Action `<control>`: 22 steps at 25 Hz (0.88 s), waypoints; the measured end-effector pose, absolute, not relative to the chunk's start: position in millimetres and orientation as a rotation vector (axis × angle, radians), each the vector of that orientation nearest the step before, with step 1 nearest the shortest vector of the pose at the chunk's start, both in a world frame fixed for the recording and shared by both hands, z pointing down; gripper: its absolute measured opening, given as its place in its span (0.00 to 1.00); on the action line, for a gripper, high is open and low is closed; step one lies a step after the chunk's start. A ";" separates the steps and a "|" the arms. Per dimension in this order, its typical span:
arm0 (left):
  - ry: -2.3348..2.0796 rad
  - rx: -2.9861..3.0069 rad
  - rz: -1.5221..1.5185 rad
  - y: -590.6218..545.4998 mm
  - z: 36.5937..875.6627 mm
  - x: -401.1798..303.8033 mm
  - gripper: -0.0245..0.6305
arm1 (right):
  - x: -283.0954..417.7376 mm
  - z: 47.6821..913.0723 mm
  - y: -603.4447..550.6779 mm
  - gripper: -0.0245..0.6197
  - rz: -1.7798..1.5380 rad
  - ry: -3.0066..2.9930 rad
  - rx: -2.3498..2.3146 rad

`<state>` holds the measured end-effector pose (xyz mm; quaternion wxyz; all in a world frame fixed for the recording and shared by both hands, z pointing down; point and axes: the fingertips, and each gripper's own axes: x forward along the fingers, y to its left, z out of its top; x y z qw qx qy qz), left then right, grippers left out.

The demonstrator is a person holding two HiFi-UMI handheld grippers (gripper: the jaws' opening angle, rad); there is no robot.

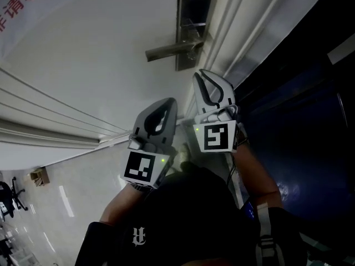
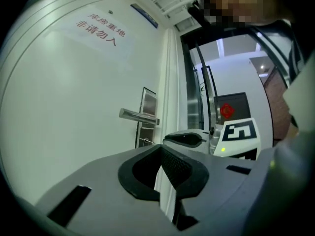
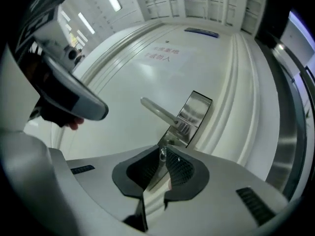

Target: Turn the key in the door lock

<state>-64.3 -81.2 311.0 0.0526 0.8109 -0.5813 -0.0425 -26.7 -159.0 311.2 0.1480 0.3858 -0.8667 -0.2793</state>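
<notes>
Right gripper [image 1: 204,79]: my right tool points at the lower end of the lock plate. Its jaws stand a narrow slit apart with nothing clamped between them.
Key [image 3: 162,155]: it sticks out of the plate's lower part, straight ahead of my right jaws and lined up with their slit. In the left gripper view the right tip sits just short of it, so I read no grip on it.
Lock plate [image 1: 194,4]: a tall brushed-metal plate just past the right tool's tip, at the edge of the door.
Lever handle [image 1: 172,50]: it lies beyond the key as seen from the right jaws. It sits level and reaches out to their left.
Left gripper [image 2: 161,147]: it is close beside the right tool on its left and further back from the door. Its jaws are parted by a thin slit and are empty; only pale moulding shows through.
Marker cubes [image 1: 217,137]: one sits at the rear of each tool, each with a small green light lit beside it.
Door [image 1: 83,65]: a plain white leaf ahead of both tools. It carries a notice [image 2: 101,32] in red characters up and to the left of the left jaws.
Door frame [image 1: 238,15]: white ribbed moulding just right of the right tool, with a dark panel [image 1: 305,121] further right.
Forearm [image 1: 260,176]: it is bare and sits behind the right tool.
</notes>
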 end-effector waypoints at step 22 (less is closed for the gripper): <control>-1.858 2.348 -0.089 -141.0 326.6 -83.1 0.05 | -52.6 327.1 -227.7 0.08 -0.807 -2.452 1.138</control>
